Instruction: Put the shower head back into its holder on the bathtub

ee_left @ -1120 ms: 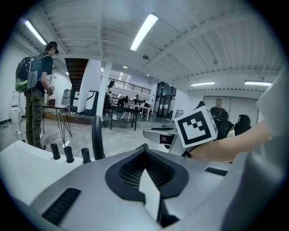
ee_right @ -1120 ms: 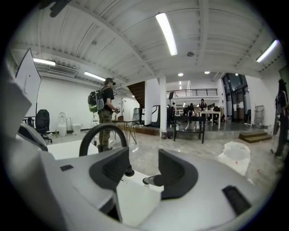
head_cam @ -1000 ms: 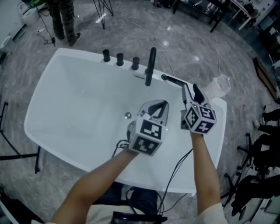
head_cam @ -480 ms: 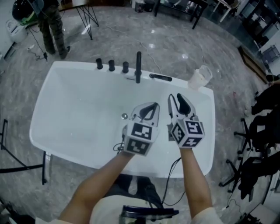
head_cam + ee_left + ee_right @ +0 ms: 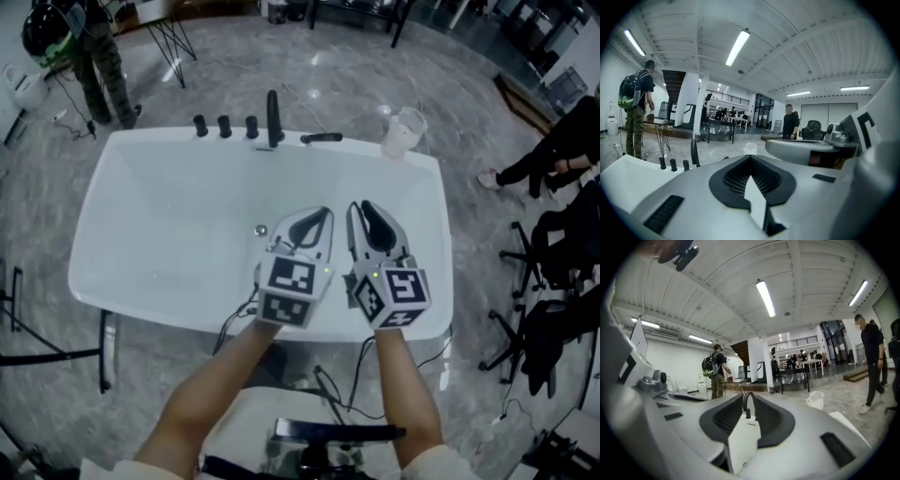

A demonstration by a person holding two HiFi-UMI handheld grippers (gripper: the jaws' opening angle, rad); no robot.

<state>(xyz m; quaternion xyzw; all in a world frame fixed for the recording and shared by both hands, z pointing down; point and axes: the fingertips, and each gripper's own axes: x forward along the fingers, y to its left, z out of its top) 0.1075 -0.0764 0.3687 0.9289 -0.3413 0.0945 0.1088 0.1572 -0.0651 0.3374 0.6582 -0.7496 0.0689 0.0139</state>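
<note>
The white bathtub [image 5: 112, 178] fills the middle of the head view. A black faucet [image 5: 273, 117] and three black knobs [image 5: 224, 126] stand on its far rim. The black shower head [image 5: 322, 138] lies along that rim just right of the faucet, with nothing touching it. Both grippers hover side by side over the near half of the tub, pointing at the far rim. My left gripper [image 5: 322, 217] [image 5: 750, 158] is shut and empty. My right gripper [image 5: 359, 208] [image 5: 748, 399] has just been closing; a narrow gap remains, empty, with the faucet [image 5: 749, 404] showing through it.
A white crumpled bag [image 5: 401, 131] sits by the tub's far right corner. A person with a backpack [image 5: 89, 56] stands beyond the far left corner near a stand. A seated person's legs [image 5: 539, 155] and dark chairs [image 5: 553, 309] are at the right. Cables hang below the near rim.
Both grippers have drawn back from the faucet end toward the near rim. The right gripper has left the shower head on the far rim, and its jaws have narrowed.
</note>
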